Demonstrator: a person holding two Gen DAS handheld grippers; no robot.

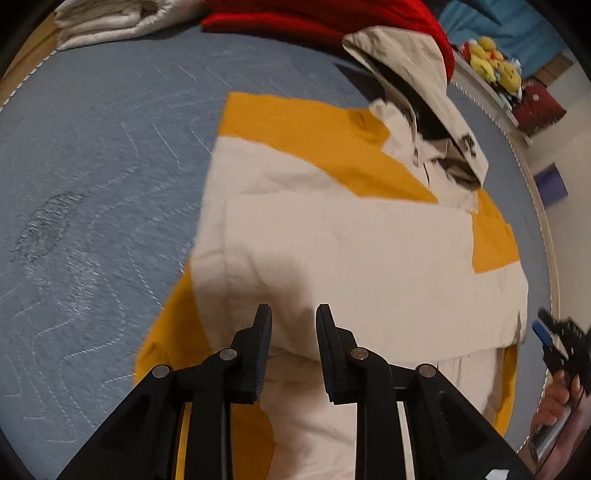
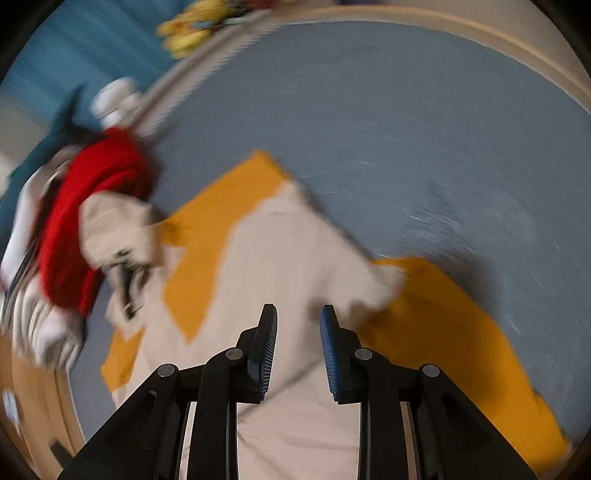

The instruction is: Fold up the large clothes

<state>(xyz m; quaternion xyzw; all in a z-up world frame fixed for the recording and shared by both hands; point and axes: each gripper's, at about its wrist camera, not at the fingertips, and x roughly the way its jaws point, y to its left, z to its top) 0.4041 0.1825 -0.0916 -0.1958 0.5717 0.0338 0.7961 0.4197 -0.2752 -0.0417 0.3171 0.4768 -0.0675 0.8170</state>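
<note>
Lying flat on the blue-grey mattress (image 1: 92, 177): one cream and yellow hooded jacket (image 1: 332, 229), sleeves folded across its body, hood beside a red garment (image 1: 314, 18). Left gripper (image 1: 293, 317): above the jacket, fingers parted, nothing between them. Right gripper (image 2: 298, 317): likewise parted and empty, view blurred.

cream-and-yellow jacket (image 1: 332, 236) flat on mattress (image 1: 92, 184)

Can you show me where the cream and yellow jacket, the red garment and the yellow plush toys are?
Cream and yellow jacket (image 1: 332, 240): left wrist view, on its cream middle panel.
Red garment (image 1: 314, 16): left wrist view, on its folded top.
Yellow plush toys (image 1: 491, 61): left wrist view, on the middle toy.
</note>
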